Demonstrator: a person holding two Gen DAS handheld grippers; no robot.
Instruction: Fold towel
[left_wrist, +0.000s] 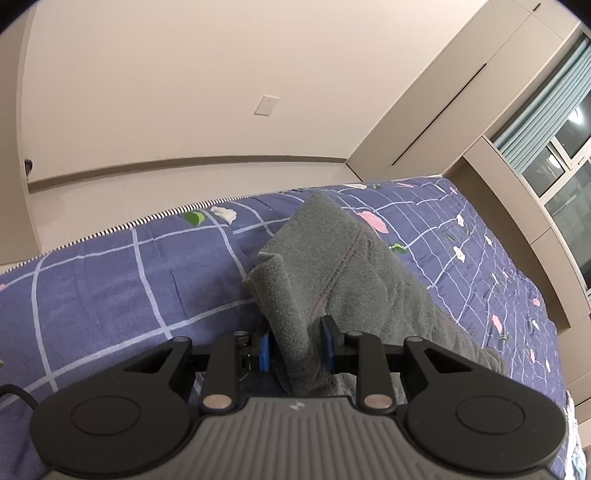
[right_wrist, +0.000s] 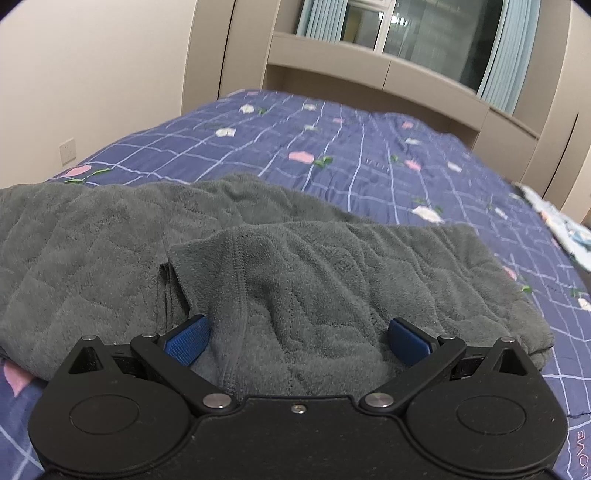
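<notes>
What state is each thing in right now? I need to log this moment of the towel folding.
towel: grey, partly folded, rumpled on the bed
left gripper: shut on a bunched fold of towel
right gripper: open wide, towel between the pads
bedspread: spread flat

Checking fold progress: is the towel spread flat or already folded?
Partly folded: the towel shows stacked layers on the bed, one end bunched in the left tool.

We see a grey towel (right_wrist: 295, 266) of thick, fuzzy terry cloth on a quilted, matt cotton-like bedspread (left_wrist: 110, 280); gripper linkages look matt black plastic, their blue pads (right_wrist: 188, 341) finely textured, pivot pins shiny metal.
</notes>
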